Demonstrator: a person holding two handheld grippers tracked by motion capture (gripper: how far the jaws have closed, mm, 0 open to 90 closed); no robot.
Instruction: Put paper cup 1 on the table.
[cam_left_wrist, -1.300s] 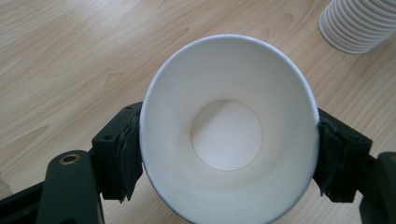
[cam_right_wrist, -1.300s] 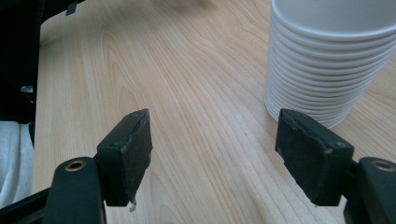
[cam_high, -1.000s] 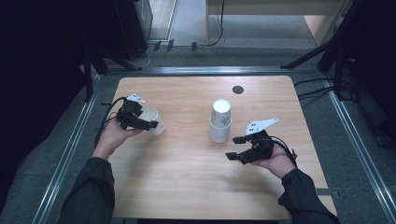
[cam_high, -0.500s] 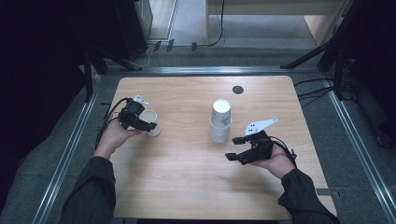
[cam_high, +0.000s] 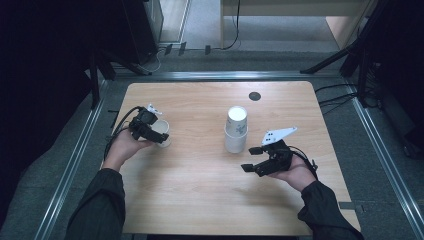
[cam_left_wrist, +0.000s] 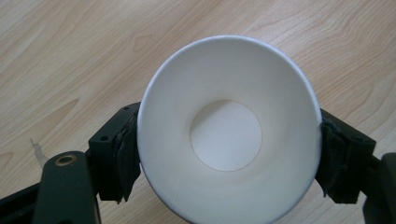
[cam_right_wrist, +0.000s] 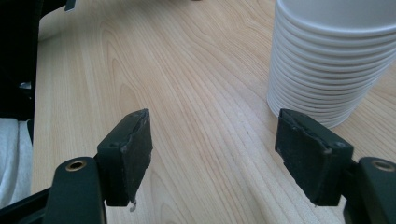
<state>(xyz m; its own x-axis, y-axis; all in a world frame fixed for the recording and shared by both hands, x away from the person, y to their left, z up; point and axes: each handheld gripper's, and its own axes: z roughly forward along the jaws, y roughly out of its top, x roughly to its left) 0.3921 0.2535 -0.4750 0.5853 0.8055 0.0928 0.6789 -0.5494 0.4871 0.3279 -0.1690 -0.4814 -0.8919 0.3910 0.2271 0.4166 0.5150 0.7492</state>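
A white paper cup (cam_high: 161, 134) stands mouth up near the table's left edge. My left gripper (cam_high: 158, 132) reaches over it from the left. In the left gripper view the cup (cam_left_wrist: 229, 135) sits between the two pads (cam_left_wrist: 122, 158), which touch its sides just under the rim. The left gripper (cam_left_wrist: 229, 161) has just been opening its jaws with the cup between them. A tall stack of white paper cups (cam_high: 236, 129) stands mid-table. My right gripper (cam_high: 250, 158) lies to the stack's right and nearer me, open and holding nothing. In the right gripper view the stack (cam_right_wrist: 336, 56) rises beyond the right jaw of this gripper (cam_right_wrist: 215, 154).
The wooden table (cam_high: 200, 200) has a small black round cap (cam_high: 255, 96) near its far edge. Metal rails run along the floor on both sides of the table. Dark stands and cables lie beyond the far edge.
My left hand has shifted the single cup slightly toward the near left. The right hand and the stack have not moved.
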